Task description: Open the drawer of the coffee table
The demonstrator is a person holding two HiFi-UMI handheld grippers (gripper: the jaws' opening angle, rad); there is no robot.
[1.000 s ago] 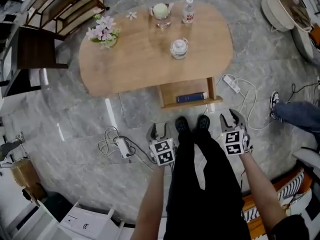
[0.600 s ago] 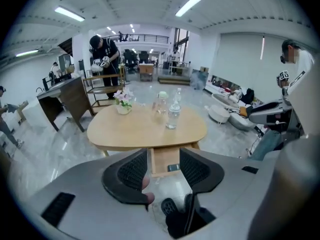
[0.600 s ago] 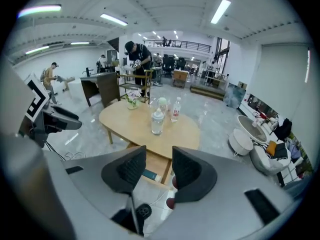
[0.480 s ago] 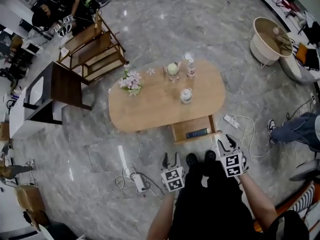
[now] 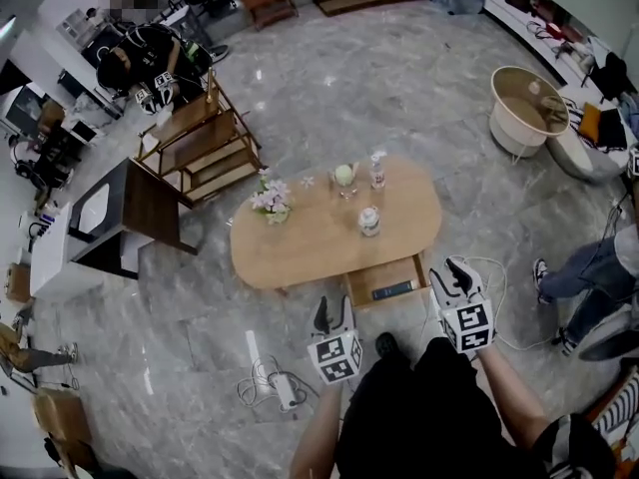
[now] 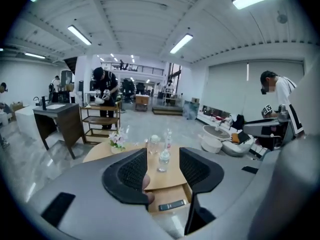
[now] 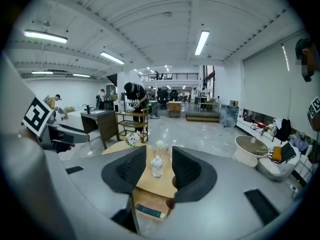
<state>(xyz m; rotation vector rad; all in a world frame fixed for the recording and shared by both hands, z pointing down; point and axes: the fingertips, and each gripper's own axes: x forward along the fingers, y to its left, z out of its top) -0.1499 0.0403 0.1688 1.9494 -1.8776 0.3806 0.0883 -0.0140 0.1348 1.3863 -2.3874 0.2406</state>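
The oval wooden coffee table [image 5: 310,242] stands ahead of me, and its drawer [image 5: 384,279] is pulled out toward my feet with a dark flat book [image 5: 393,290] lying in it. My left gripper [image 5: 333,313] hangs open in the air in front of the table, apart from it, with nothing between its fingers. My right gripper [image 5: 451,273] is open and empty too, raised beside the drawer's right corner without touching it. Between the open jaws of the left gripper [image 6: 162,171] the drawer [image 6: 170,196] shows far below. The right gripper [image 7: 153,171] looks down on the same drawer [image 7: 150,201].
On the table are a flower pot [image 5: 270,200], a lidded jar [image 5: 369,220], a glass [image 5: 344,178] and a bottle [image 5: 377,168]. A power strip with cables [image 5: 283,387] lies on the floor at my left. A wooden shelf [image 5: 200,138], dark desk [image 5: 120,218] and round basket [image 5: 529,108] stand around.
Both grippers have risen together and the table has dropped farther away in view. The drawer stays pulled out with the book in it. Both jaws stay open.
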